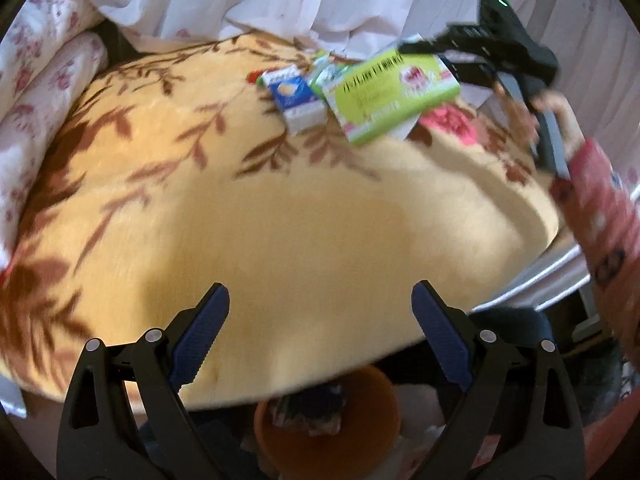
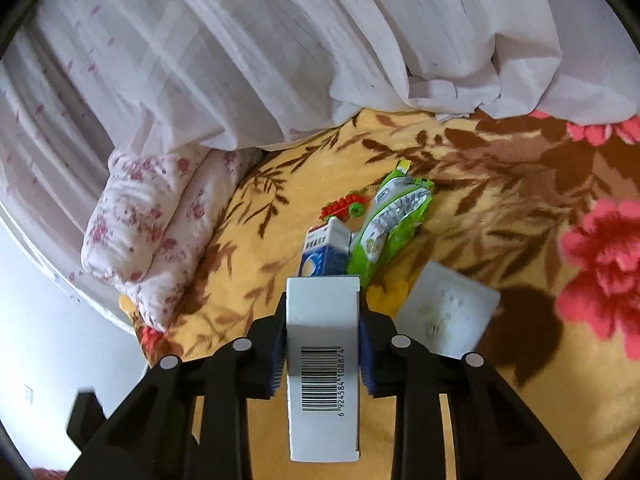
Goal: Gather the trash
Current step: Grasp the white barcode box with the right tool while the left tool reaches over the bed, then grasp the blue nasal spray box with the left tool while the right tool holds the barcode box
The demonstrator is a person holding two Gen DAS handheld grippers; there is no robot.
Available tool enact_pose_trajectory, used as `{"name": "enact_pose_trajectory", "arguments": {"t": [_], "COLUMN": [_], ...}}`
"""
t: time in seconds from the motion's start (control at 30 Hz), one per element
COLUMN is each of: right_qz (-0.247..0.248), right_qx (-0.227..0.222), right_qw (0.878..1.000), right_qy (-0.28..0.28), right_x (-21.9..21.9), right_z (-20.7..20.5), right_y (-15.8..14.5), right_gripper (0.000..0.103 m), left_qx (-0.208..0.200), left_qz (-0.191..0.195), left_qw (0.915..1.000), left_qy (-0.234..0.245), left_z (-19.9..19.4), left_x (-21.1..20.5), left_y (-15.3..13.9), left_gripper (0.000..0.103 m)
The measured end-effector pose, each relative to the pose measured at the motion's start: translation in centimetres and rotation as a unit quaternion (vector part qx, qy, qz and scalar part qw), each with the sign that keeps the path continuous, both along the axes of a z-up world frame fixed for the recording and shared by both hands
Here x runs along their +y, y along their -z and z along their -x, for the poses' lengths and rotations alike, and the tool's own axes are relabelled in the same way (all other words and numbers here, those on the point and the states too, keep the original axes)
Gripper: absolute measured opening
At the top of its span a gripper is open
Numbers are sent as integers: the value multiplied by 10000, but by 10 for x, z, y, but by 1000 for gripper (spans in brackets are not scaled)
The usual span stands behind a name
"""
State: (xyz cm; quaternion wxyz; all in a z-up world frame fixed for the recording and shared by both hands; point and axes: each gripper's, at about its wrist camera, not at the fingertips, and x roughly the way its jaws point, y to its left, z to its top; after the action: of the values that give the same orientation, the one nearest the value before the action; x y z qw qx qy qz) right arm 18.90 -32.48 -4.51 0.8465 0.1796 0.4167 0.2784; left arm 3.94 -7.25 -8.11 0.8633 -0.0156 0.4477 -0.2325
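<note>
Cardboard: the green carton (image 1: pixel 390 94) is thin printed board, judged light, hollow and easy to dent; its white barcode face (image 2: pixel 323 354) fills the lower centre of the right wrist view.
Right tongs (image 2: pixel 323 334): closed on the green carton, blue pads pressing both of its long narrow sides; in the left wrist view the carton hangs tilted in the upper right of the frame, lifted off the bed.
Left tongs (image 1: pixel 320 334): spread wide with nothing between them, hovering over the near edge of the yellow blanket (image 1: pixel 304 216), lower centre of the frame.
Bin: an orange bucket (image 1: pixel 328 428) sits below the bed edge at the bottom centre of the left wrist view, with some scraps inside; likely the drop point.
Blue-and-white carton (image 2: pixel 325 254): lying on the blanket at mid frame, touching the green foil pouch (image 2: pixel 390 226); stiff enough to pinch across its narrow sides.
Pouch handling: soft, crinkly, probably slippery; best taken at a flat sealed end.
Red-and-green scrap (image 2: pixel 347 205): small, beyond the cartons; hard to identify.
White sheet (image 2: pixel 448 314): flat on the blanket, lower right of centre; thin and limp, so an edge must be lifted first.
</note>
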Motion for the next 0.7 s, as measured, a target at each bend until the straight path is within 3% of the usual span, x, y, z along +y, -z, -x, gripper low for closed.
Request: {"name": "enact_pose_trajectory", "arguments": {"t": [0.27,0.57,0.63,0.7], "right_qz": [496,687,692,702], "right_qx": [-471,-689,-673,-657], "right_qw": [9976,9952,9953,9953], "right_qy": [102,107,99,83], "right_x": [-8,-26,-29,-33], "right_z": [67,139,150,161], "right_y": [-39,-53,-52,-50], "right_gripper": [29,29,30,30], "left_qx": [-47,723,915,1084], "left_qz": [461,268,198,252], "left_qw": [9985,9942,9919,9895], "left_qy": [-276,-752,-861,-927], "left_z": [-105,-238,-255,-264], "left_x": [-22,-65,-71,-73], "left_y": [-12,24,36,45], "left_gripper": [90,90,85,69]}}
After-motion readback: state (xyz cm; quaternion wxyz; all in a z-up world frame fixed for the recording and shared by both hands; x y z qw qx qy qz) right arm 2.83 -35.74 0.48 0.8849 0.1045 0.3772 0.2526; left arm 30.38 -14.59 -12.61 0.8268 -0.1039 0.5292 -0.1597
